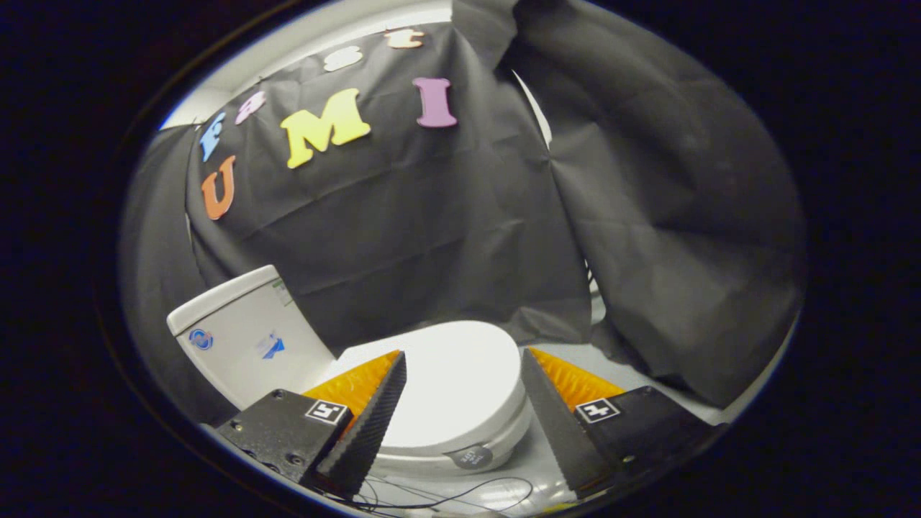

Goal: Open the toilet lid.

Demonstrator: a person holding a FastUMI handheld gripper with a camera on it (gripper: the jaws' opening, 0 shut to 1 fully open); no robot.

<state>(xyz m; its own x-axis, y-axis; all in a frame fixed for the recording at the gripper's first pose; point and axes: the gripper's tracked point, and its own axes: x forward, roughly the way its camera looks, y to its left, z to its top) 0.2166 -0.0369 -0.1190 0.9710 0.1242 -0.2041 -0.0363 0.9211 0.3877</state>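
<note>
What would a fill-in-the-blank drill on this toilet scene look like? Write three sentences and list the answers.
1. The toilet lid lies ____ on the bowl.
2. The gripper has its jaws ____, with the lid seen between them.
3. The tank stands against the black ____ wall.

Missing words: closed; open; cloth

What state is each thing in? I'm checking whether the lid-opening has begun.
toilet lid: closed, lying flat on the seat, untouched.
toilet tank: its cover in place.
gripper: open, fingers spread apart with the lid showing between them, touching nothing.
</note>
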